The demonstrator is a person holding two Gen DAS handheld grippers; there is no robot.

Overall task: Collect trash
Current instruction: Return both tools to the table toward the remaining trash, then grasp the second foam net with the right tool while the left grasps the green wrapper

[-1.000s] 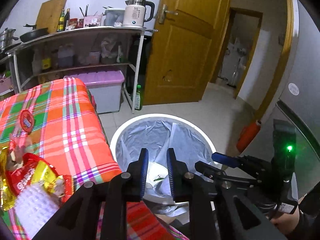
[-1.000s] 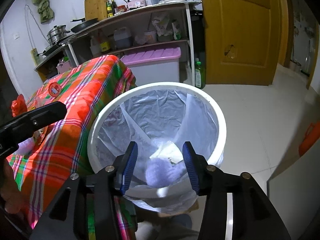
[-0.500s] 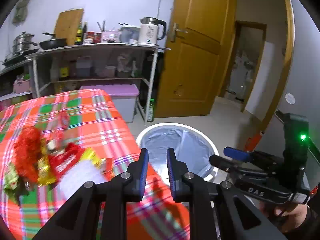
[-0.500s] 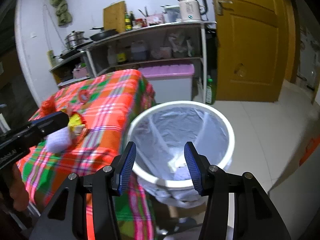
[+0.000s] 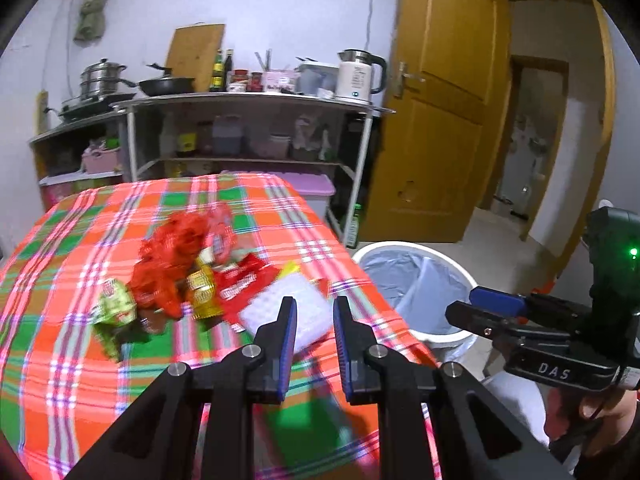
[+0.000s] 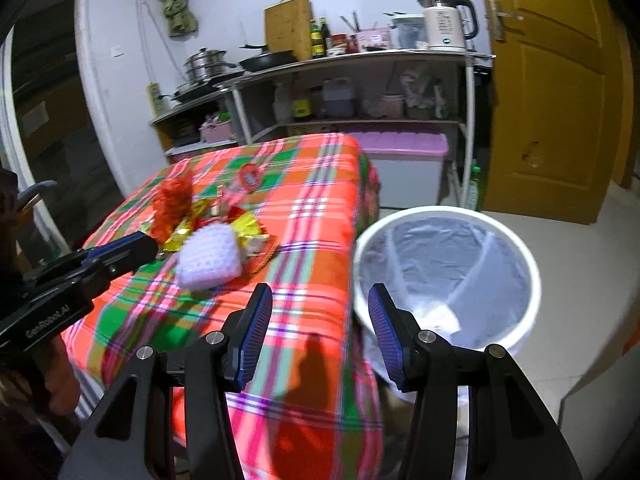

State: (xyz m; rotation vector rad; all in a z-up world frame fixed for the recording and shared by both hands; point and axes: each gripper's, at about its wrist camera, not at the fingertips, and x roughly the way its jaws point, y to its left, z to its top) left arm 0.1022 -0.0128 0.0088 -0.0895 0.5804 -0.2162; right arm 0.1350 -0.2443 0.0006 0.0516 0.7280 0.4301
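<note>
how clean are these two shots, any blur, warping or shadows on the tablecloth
Left wrist view: motion blur smears the wrapper pile and white foam pad; fisheye bends the door frame. Right wrist view: the tablecloth is streaked near the front, with a dark shadow on its hanging edge; the bin rim looks warped and softened.

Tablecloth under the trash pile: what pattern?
Orange, green and pink plaid tablecloth, clearest in the right wrist view.

Shelf unit (image 5: 248, 100): against wall, behind table.
Kettle (image 5: 358, 76): white, on shelf top, right end.
Frying pan (image 5: 166, 85): on shelf top.
Door (image 5: 436, 120): wooden, right of shelf.
</note>
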